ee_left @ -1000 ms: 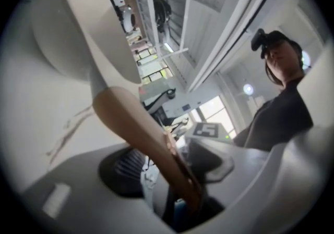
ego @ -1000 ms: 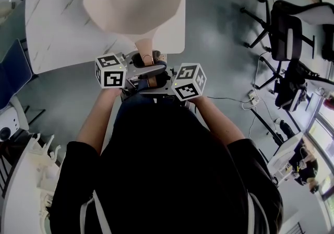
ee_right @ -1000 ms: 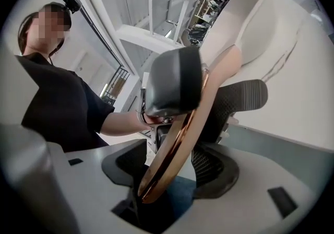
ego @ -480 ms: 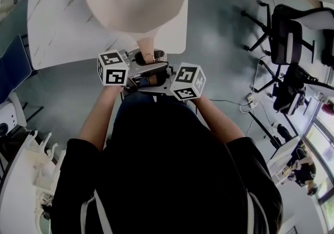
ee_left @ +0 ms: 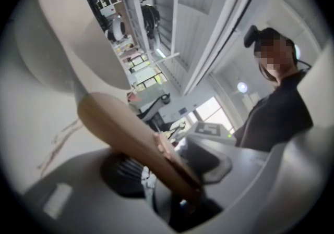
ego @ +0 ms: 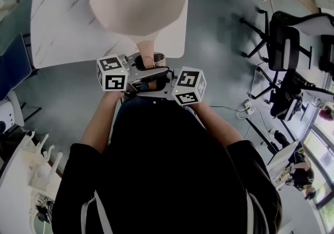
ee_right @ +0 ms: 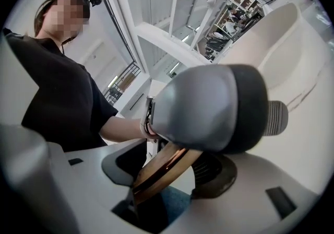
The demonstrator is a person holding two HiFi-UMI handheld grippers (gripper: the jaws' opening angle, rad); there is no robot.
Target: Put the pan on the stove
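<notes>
The pan (ego: 138,1) still hangs over the white worktop (ego: 57,24), barely shifted. Only the gripper views show the grip: left tongs (ee_left: 167,171), jaws just easing wider, and right tongs (ee_right: 167,173) both clench its wooden handle (ee_left: 122,131).

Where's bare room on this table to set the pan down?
The table is bare left of the pan, out to its left edge, plus a small corner right of the handle. Crowded around the handle at the near edge.

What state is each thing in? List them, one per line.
pan: upright, over the table, held by its handle
left gripper: shut on the handle, jaws just opening a little
right gripper: shut on the handle
</notes>
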